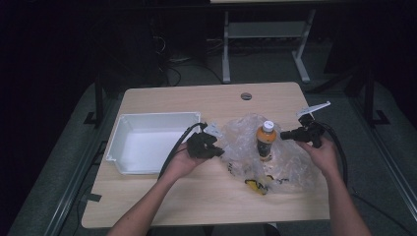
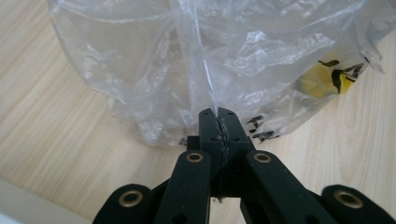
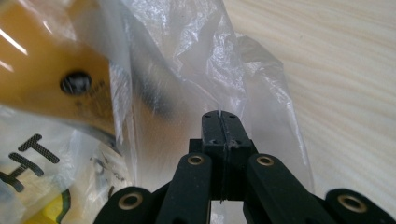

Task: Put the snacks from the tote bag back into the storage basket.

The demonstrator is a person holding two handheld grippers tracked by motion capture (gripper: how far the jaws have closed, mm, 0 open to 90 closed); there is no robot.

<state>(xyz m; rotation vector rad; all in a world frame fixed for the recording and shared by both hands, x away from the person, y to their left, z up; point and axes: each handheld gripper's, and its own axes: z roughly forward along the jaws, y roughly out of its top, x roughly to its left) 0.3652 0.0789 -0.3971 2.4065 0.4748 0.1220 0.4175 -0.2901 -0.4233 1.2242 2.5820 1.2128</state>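
Crinkled clear plastic bag [image 1: 255,147] with black-and-yellow print, sitting mid-tabletop [image 1: 162,196] just right of the white rectangular plastic bin [image 1: 147,142] — and both tongs have it. Left tongs [image 2: 218,116] are pinched fully together on a pleat of film at the bag's left edge; right tongs [image 3: 220,119] are clamped just as tight on film at the right edge. An orange-filled bottle with a white cap [image 1: 266,140] stands upright with the bag around it, neck and cap poking above the plastic.

By my read, the grabbing is done on both sides — what's left is getting bag and bottle apart or moved, and the bin has nothing in it yet.

Hard to call: whether the bottle is inside the bag or just ringed by it. In the right gripper view it's an orange blur behind film. The lower bottle and the printed lettering are unreadable.
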